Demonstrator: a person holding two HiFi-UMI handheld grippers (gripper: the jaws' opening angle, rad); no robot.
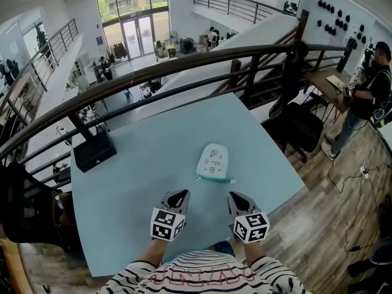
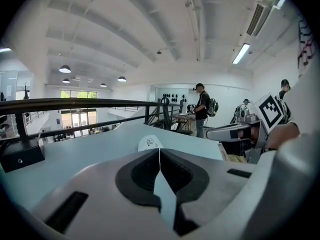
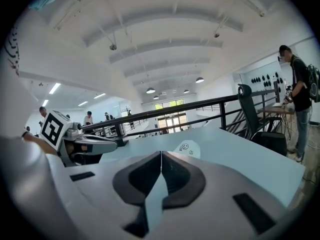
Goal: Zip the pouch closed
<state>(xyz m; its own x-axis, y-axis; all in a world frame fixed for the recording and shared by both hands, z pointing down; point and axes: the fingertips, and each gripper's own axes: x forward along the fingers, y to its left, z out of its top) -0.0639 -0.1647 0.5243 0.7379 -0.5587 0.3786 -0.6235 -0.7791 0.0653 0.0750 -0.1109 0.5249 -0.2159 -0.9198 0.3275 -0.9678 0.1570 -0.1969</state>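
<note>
A small pale mint pouch with little printed figures lies flat on the light blue table; its green zipper edge faces me. Both grippers hover on the near side of it, apart from it. My left gripper is shut with nothing between its jaws, and the pouch shows just past its tips. My right gripper is also shut and empty; the pouch lies beyond its tips, slightly right. Each gripper view shows the other gripper alongside: the right one, the left one.
A black box sits at the table's far left corner. A dark railing runs behind the table over a drop to a lower floor. A black chair stands off the right edge, and a person stands further right by a desk.
</note>
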